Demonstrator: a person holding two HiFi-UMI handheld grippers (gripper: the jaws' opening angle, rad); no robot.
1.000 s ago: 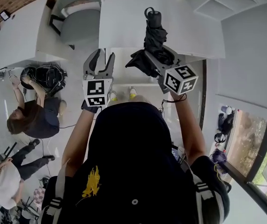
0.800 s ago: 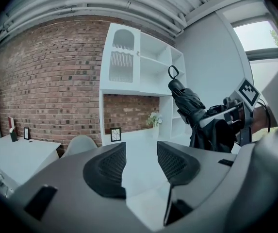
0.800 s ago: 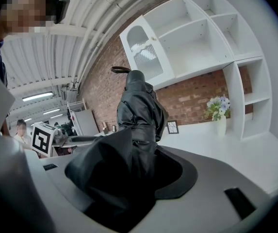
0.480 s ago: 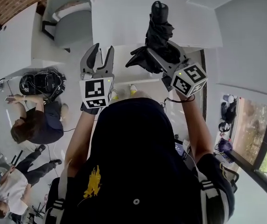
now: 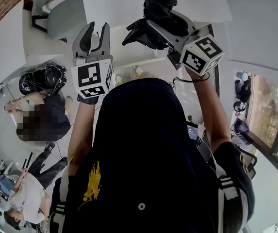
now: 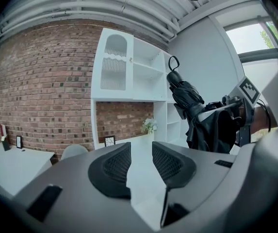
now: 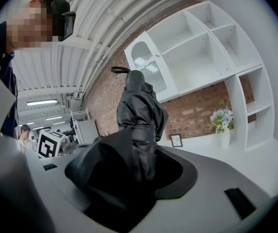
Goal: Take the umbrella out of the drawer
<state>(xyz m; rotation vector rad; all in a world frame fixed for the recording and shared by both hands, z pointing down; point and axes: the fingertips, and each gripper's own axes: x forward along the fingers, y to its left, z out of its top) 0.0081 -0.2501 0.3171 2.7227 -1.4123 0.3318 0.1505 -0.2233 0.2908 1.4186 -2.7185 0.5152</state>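
Observation:
A folded black umbrella (image 5: 159, 6) stands upright in the air with my right gripper (image 5: 154, 29) shut on its lower, loosely bunched fabric. In the right gripper view the umbrella (image 7: 137, 111) fills the space between the jaws of the right gripper (image 7: 139, 176), and its strap loop shows at the top. My left gripper (image 5: 93, 35) is raised beside it on the left, apart from it. Its jaws are closing with nothing between them, and a narrow gap remains at the left gripper (image 6: 141, 163). From that view the umbrella (image 6: 189, 103) appears to the right.
A white shelf unit (image 6: 129, 67) stands against a brick wall (image 6: 46, 86), with a white counter (image 5: 129, 4) below. A grey chair (image 5: 61, 13) is at the upper left. People (image 5: 41, 125) sit on the floor at the left. A flower vase (image 7: 222, 121) stands on the counter.
Both grippers have risen toward the top of the head view, the right one carrying the umbrella. The left gripper's jaws have narrowed.

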